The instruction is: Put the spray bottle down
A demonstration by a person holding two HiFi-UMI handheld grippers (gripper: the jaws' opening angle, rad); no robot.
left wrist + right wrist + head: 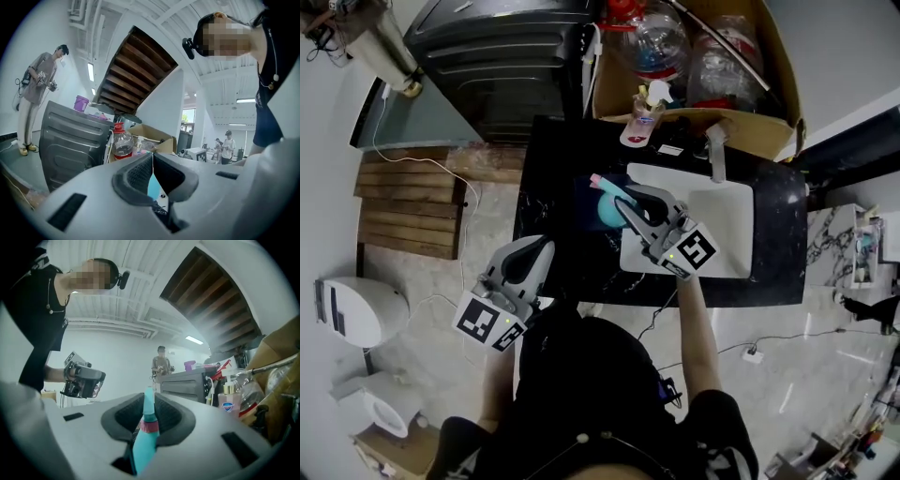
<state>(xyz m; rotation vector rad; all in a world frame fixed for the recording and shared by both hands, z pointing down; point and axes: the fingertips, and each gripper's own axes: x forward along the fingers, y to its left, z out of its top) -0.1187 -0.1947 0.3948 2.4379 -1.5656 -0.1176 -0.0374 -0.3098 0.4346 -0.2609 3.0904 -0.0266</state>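
A teal spray bottle (607,208) with a pink collar is clamped in my right gripper (623,202), above the black counter (551,202) just left of the white sink (727,225). In the right gripper view the bottle (144,441) runs up between the two dark pads, its nozzle poking past the right gripper (148,401). My left gripper (539,246) hangs lower left, off the counter's front edge, with nothing in it. In the left gripper view the left gripper (152,159) has its pads meeting at the tips, and a bit of teal shows through the gap below them.
A cardboard box (773,84) with large plastic bottles sits at the back of the counter, with a soap pump bottle (647,108) in front of it. A faucet (715,150) stands over the sink. A dark appliance (506,47) stands at the counter's far left. Other people stand in the background.
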